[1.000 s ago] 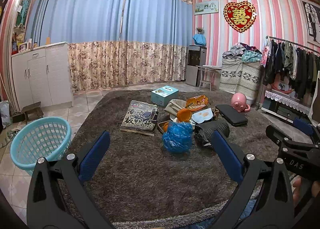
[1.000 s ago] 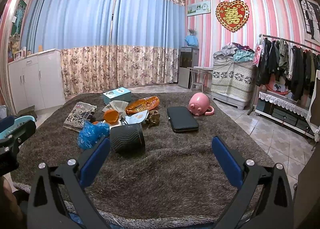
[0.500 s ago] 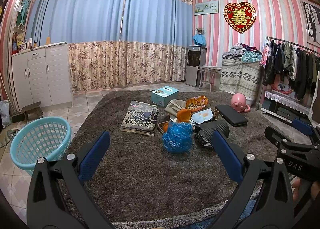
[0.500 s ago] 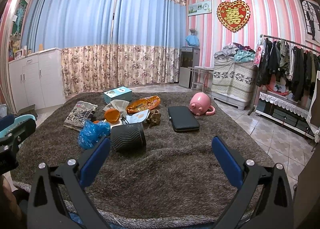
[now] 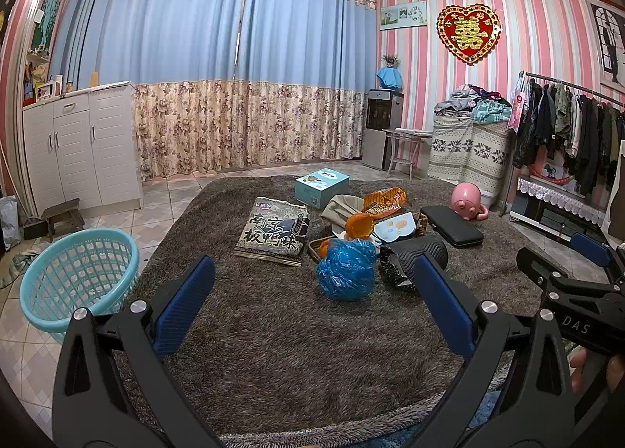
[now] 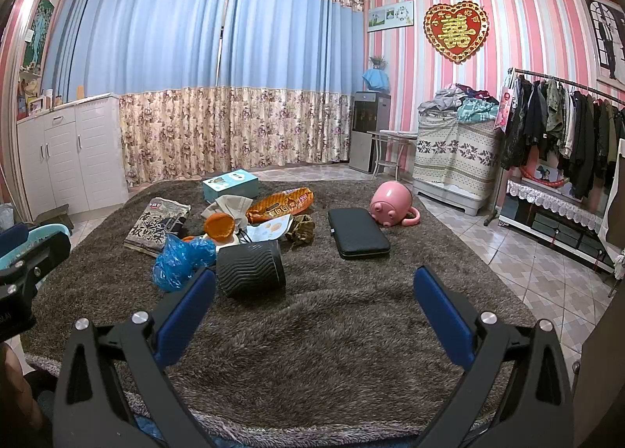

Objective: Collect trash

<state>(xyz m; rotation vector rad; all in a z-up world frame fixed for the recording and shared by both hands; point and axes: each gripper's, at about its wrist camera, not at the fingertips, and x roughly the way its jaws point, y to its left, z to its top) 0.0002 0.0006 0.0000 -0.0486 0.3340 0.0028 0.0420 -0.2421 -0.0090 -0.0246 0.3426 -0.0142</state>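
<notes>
Partly hidden behind the right finger of the left gripper (image 5: 312, 303): the near end of a black ribbed wrapper (image 5: 415, 258); cut off at the right edge: the right gripper's frame, with only fingertips of a hand (image 5: 593, 364) showing beneath it; too jumbled to sort out: the small scraps under the orange peel (image 5: 358, 225).

Both tools spread wide, clamped on nothing; left gripper hovering over the near part of the grey shag rug (image 5: 281, 350), right gripper (image 6: 312, 303) likewise over bare pile.

Straight ahead of the left gripper, beyond its fingertips: a crumpled blue plastic bag (image 5: 347, 268), glossy and bunched, touching the black wrapper; farther on, a flat printed snack bag (image 5: 273, 231), an orange snack packet (image 5: 383, 201), a teal box (image 5: 321, 183).

Off to the left of the left gripper, on the tiles beside the rug: a light-blue mesh basket (image 5: 78, 276), upright.

Ahead of the right gripper: a black case (image 6: 357, 232) and a pink pig-shaped cup (image 6: 392, 199) on its side, apart from the heap.
</notes>
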